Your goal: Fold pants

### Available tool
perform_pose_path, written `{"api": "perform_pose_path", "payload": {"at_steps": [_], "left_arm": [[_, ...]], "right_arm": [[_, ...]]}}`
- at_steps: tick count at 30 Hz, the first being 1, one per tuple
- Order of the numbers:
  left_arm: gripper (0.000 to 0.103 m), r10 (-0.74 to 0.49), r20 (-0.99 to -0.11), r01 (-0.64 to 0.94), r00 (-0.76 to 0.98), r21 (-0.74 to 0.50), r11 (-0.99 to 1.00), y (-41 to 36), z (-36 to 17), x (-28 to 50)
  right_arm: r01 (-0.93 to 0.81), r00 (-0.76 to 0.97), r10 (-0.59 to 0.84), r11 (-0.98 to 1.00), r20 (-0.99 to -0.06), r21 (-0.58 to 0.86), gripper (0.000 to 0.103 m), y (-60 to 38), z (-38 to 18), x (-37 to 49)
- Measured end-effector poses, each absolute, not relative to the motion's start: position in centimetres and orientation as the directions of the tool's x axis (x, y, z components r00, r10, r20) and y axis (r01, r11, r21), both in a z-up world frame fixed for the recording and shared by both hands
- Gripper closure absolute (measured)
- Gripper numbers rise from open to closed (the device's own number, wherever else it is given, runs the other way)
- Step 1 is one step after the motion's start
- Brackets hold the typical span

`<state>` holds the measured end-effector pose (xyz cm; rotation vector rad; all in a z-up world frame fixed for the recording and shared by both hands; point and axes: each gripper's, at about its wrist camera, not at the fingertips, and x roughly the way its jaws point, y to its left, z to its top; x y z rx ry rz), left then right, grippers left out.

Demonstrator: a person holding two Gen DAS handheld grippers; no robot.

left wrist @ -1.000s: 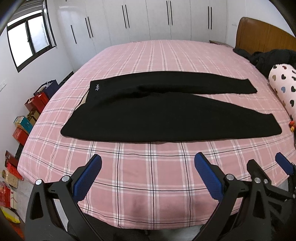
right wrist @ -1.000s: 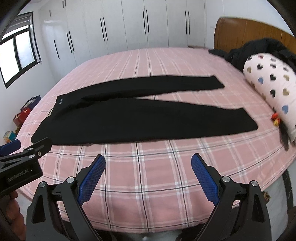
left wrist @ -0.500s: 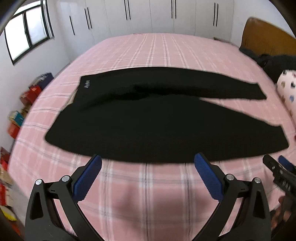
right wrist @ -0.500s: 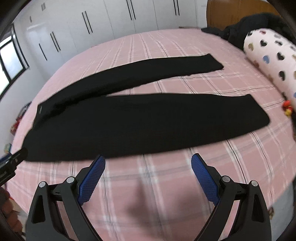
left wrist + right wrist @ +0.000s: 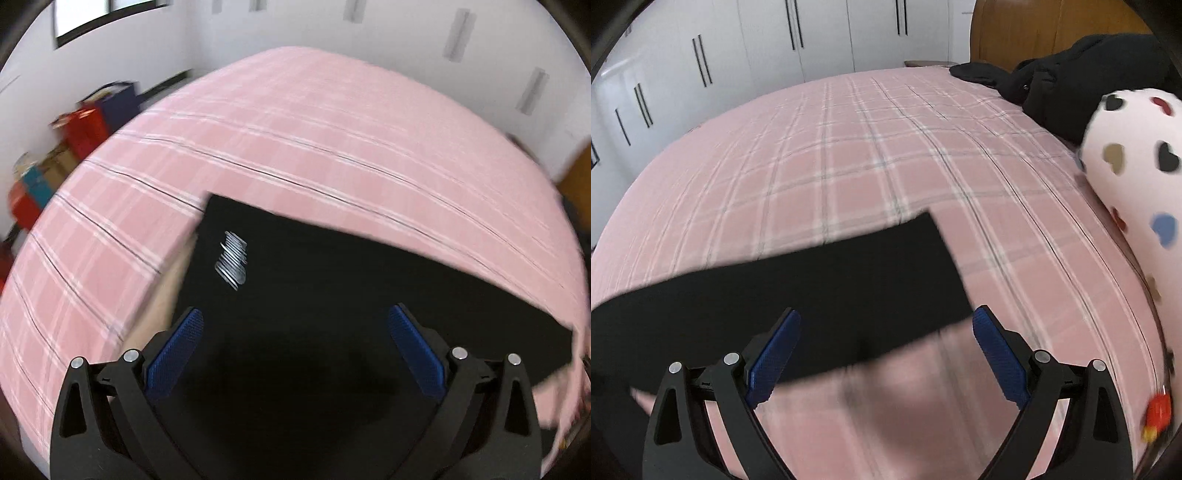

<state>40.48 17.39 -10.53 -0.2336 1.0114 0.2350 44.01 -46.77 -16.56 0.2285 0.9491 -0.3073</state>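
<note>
Left gripper (image 5: 295, 345): blue-padded fingers (image 5: 173, 356) spread wide, nothing between them, angled down over the waist end of the black pants (image 5: 332, 314); contact not discernible. Right gripper (image 5: 886, 350): fingers (image 5: 997, 356) likewise spread wide and empty, poised over the cuff end of a pant leg (image 5: 812, 291). Pants lie flat on the pink plaid bed (image 5: 886, 147), white logo (image 5: 232, 263) near the waistband. Heart-print pillow (image 5: 1137, 184) and dark garment (image 5: 1071, 77) at the headboard side. Both views motion-blurred.
</note>
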Motion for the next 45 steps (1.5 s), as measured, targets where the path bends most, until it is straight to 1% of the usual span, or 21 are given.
{"api": "perform_pose_path", "payload": {"at_steps": [3, 8, 11, 12, 13, 14, 15, 16, 18, 19, 21, 24, 29, 32, 33, 36, 38, 39, 42, 44, 45], "left_arm": [[0.005, 0.113, -0.881, -0.367, 0.460, -0.073, 0.927, 20.3, -13.3, 44.5], [0.005, 0.044, -0.936, -0.416, 0.350, -0.113, 0.902, 22.8, -17.8, 47.8], [0.005, 0.105, -0.929, -0.388, 0.355, -0.044, 0.921, 22.1, -18.1, 48.7], [0.005, 0.117, -0.929, -0.375, 0.352, -0.026, 0.927, 21.8, -18.1, 49.1], [0.009, 0.141, -0.925, -0.349, 0.354, 0.009, 0.937, 21.3, -18.0, 49.3], [0.015, 0.150, -0.920, -0.331, 0.361, 0.024, 0.943, 20.9, -17.8, 49.5], [0.032, 0.154, -0.916, -0.317, 0.369, 0.032, 0.948, 20.7, -17.7, 49.5], [0.064, 0.150, -0.912, -0.304, 0.381, 0.030, 0.952, 20.8, -17.4, 49.7], [0.091, 0.097, -0.919, -0.289, 0.382, -0.019, 0.957, 20.9, -16.4, 49.6], [0.094, 0.087, -0.916, -0.289, 0.393, -0.033, 0.957, 21.0, -15.7, 49.4], [0.095, 0.085, -0.898, -0.279, 0.431, -0.043, 0.959, 21.0, -14.1, 48.4], [0.096, 0.045, -0.866, -0.263, 0.498, -0.101, 0.959, 20.9, -11.2, 46.0], [0.096, -0.088, -0.793, -0.175, 0.603, -0.239, 0.955, 21.2, -5.6, 39.0], [0.097, -0.127, -0.782, -0.110, 0.611, -0.243, 0.964, 21.1, -3.8, 34.2], [0.103, -0.127, -0.782, -0.098, 0.611, -0.234, 0.967, 21.0, -3.5, 32.4], [0.103, -0.167, -0.787, -0.075, 0.594, -0.261, 0.962, 21.7, -3.8, 27.0], [0.103, -0.163, -0.822, -0.076, 0.545, -0.241, 0.967, 21.7, -5.5, 24.7], [0.103, -0.162, -0.842, -0.084, 0.514, -0.238, 0.968, 21.6, -6.7, 24.0], [0.103, -0.212, -0.867, -0.114, 0.452, -0.292, 0.950, 21.0, -9.5, 23.5], [0.096, -0.307, -0.846, -0.124, 0.436, -0.394, 0.911, 20.3, -10.1, 24.8], [0.076, -0.353, -0.832, -0.132, 0.427, -0.444, 0.886, 20.0, -10.3, 25.8]], "right_arm": [[0.359, 0.523, -0.171, 0.933, -0.835, 0.034, 0.011, -48.5, -18.0, 47.6], [0.365, 0.466, -0.207, 0.931, -0.860, -0.027, 0.011, -49.6, -20.7, 51.0], [0.359, 0.477, -0.186, 0.933, -0.859, -0.003, 0.012, -49.6, -21.3, 51.6], [0.354, 0.485, -0.172, 0.935, -0.857, 0.013, 0.027, -49.5, -21.4, 51.7], [0.348, 0.493, -0.161, 0.937, -0.855, 0.024, 0.055, -49.3, -21.5, 51.6], [0.346, 0.491, -0.153, 0.938, -0.858, 0.031, 0.076, -49.3, -21.7, 51.7], [0.350, 0.486, -0.116, 0.934, -0.867, 0.072, 0.101, -49.5, -22.0, 51.6], [0.355, 0.486, -0.090, 0.929, -0.869, 0.102, 0.103, -49.6, -22.2, 51.8], [0.352, 0.520, -0.074, 0.926, -0.851, 0.135, 0.103, -49.3, -21.5, 51.2], [0.342, 0.545, -0.078, 0.930, -0.835, 0.136, 0.103, -48.9, -20.6, 50.7], [0.340, 0.583, -0.081, 0.928, -0.809, 0.153, 0.103, -48.7, -19.1, 49.7], [0.330, 0.642, -0.091, 0.929, -0.761, 0.168, 0.103, -48.8, -15.6, 47.0], [0.294, 0.715, -0.086, 0.938, -0.694, 0.186, 0.103, -48.9, -9.8, 39.9], [0.266, 0.706, -0.075, 0.950, -0.704, 0.165, 0.103, -48.3, -8.1, 35.2], [0.264, 0.697, -0.071, 0.951, -0.713, 0.163, 0.103, -48.5, -8.3, 34.4], [0.245, 0.650, -0.043, 0.957, -0.759, 0.156, 0.103, -47.5, -9.6, 32.1], [0.225, 0.599, -0.022, 0.964, -0.801, 0.142, 0.102, -46.3, -11.2, 32.1], [0.219, 0.583, -0.015, 0.966, -0.812, 0.140, 0.098, -45.8, -11.9, 32.5], [0.191, 0.545, 0.020, 0.970, -0.838, 0.147, 0.097, -43.4, -13.5, 35.3], [0.180, 0.536, 0.011, 0.976, -0.844, 0.126, 0.087, -42.2, -14.0, 37.5], [0.184, 0.527, -0.003, 0.977, -0.850, 0.110, 0.068, -41.7, -14.2, 38.9]]}}
